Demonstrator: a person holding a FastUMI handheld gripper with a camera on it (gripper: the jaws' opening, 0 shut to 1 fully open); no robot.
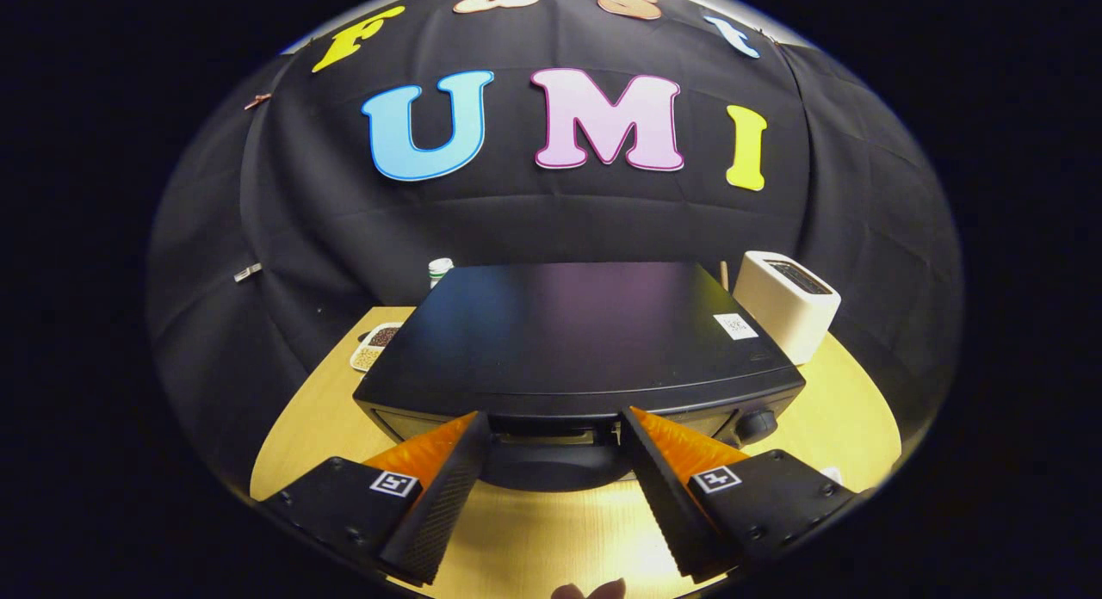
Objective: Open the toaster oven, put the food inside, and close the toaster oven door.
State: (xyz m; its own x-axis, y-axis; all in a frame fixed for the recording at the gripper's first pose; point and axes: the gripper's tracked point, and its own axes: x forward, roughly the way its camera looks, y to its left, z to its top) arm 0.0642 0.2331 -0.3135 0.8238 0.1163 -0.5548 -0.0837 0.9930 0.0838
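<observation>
Claw (555, 431) spread wide, nothing pinched, fingers flanking the door top of the toaster oven (577, 341). Left: snack tray (372, 345); centre: the glossy black oven, mid-counter (301, 410), door shut; right: knob (756, 424), white toaster (788, 302). Risk: I judged my fingers could slip off the door's edge.

I see the gripper (555, 427) held level and pointing forward, its two fingers (448, 487) reaching ahead from the black mounting blocks. The jaws stand wide apart, with a clear gap between the tips. Nothing is pressed between them. Each finger shows a ribbed black inner face and an orange outer face, and each block carries a square black-and-white marker on top. The left and right fingers sit at matching height and angle inward symmetrically. I cannot tell whether either tip touches anything ahead.
</observation>
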